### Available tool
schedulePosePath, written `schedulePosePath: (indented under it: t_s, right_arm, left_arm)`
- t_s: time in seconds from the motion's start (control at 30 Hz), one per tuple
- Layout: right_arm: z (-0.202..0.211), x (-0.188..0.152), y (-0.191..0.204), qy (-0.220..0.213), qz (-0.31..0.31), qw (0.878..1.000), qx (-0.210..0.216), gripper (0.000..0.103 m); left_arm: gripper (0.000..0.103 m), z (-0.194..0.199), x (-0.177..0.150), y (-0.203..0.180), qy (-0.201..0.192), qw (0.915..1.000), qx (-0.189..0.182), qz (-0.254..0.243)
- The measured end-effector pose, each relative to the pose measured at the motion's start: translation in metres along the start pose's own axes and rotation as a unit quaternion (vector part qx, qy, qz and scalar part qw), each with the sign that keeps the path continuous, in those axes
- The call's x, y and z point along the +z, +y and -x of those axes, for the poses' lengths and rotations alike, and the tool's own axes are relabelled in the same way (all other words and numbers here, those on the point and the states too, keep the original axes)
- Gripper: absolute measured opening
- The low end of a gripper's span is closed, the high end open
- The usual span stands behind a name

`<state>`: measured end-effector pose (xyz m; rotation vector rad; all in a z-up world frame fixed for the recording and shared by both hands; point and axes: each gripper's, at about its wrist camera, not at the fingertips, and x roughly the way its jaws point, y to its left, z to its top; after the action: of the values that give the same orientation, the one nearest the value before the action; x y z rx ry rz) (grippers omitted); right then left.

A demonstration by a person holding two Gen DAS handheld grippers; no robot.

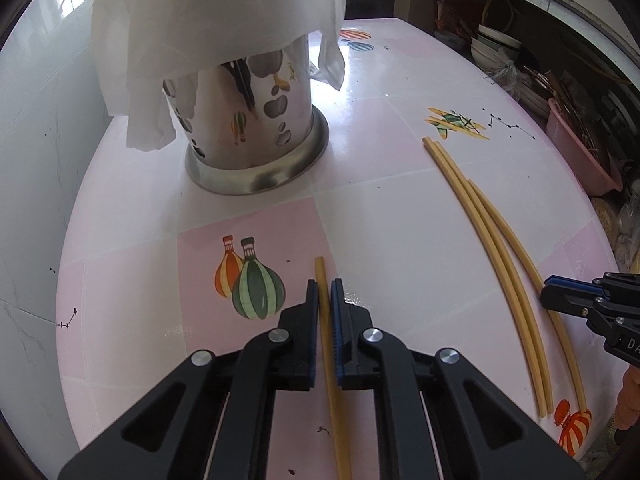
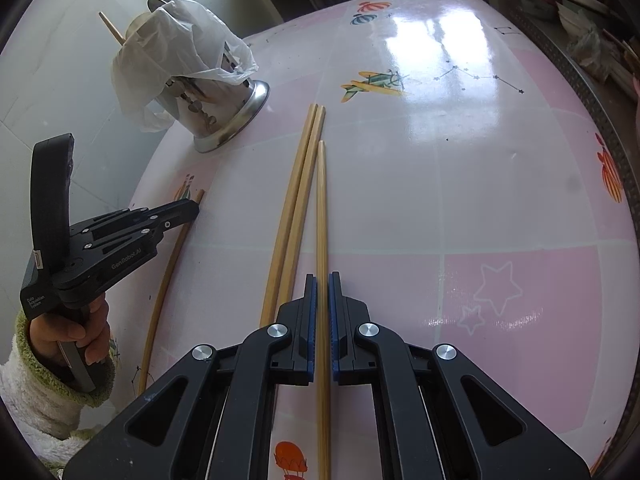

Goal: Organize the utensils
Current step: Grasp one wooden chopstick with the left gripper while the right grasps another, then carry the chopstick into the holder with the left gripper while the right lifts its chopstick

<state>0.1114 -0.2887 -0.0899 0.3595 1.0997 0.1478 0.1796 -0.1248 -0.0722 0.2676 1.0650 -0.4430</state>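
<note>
My left gripper (image 1: 324, 286) is shut on one yellowish chopstick (image 1: 329, 360), gripping near its far tip; the stick runs back under the jaws along the pink table. My right gripper (image 2: 323, 280) is shut on another chopstick (image 2: 321, 208), which points away from me. Two more chopsticks (image 2: 296, 200) lie side by side just left of it. A steel utensil holder (image 1: 256, 140) draped with a white plastic bag (image 1: 208, 20) stands at the back left, with a few sticks poking out of it (image 2: 110, 28). Each gripper shows in the other's view: the left gripper (image 2: 188, 208), the right gripper (image 1: 548, 290).
The table (image 1: 400, 220) has a pink and white cover with balloon and plane prints. A white tiled wall (image 1: 32, 160) runs along its left side. Shelves with stacked bowls (image 1: 496, 44) and a pink basin (image 1: 576, 152) sit beyond the right edge. A hand in a fluffy sleeve (image 2: 72, 336) holds the left gripper.
</note>
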Motion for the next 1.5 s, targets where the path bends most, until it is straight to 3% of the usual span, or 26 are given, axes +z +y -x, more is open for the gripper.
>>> schedulePosePath:
  t_s: [0.17, 0.37, 0.6, 0.73, 0.97, 1.1, 1.13, 1.3, 1.5]
  right_arm:
    - [0.001, 0.001, -0.002, 0.002, -0.005, 1.0, -0.002, 0.004]
    - [0.005, 0.002, -0.005, 0.002, -0.011, 1.0, -0.026, 0.004]
    - [0.007, 0.017, -0.002, 0.001, 0.003, 0.999, -0.046, 0.021]
    - [0.003, 0.034, 0.005, -0.009, 0.028, 0.998, -0.061, 0.024]
    - [-0.02, 0.057, 0.017, -0.009, 0.071, 0.992, -0.104, 0.024]
    - [-0.03, 0.055, 0.027, -0.01, 0.109, 0.983, -0.146, 0.016]
    - [-0.031, 0.054, 0.029, -0.011, 0.114, 0.982, -0.15, 0.008]
    - [-0.02, 0.053, 0.024, -0.024, 0.091, 0.986, -0.135, 0.004]
    - [0.032, 0.054, 0.018, -0.076, 0.053, 0.991, -0.092, 0.004]
  left_arm:
    - [0.005, 0.014, -0.001, 0.008, -0.018, 0.9995, -0.016, 0.021]
    - [0.005, 0.055, -0.001, 0.028, -0.073, 0.9938, -0.05, 0.068]
    - [0.005, 0.096, -0.007, 0.052, -0.131, 0.983, -0.074, 0.105]
    - [0.005, 0.115, -0.008, 0.064, -0.158, 0.978, -0.077, 0.113]
    - [0.005, 0.133, -0.01, 0.075, -0.189, 0.9717, -0.078, 0.118]
    - [0.005, 0.142, -0.012, 0.078, -0.205, 0.9686, -0.077, 0.118]
    - [0.005, 0.143, -0.012, 0.079, -0.209, 0.9678, -0.076, 0.118]
    - [0.005, 0.153, -0.013, 0.081, -0.225, 0.9644, -0.075, 0.116]
    - [0.005, 0.166, -0.014, 0.082, -0.254, 0.9575, -0.077, 0.113]
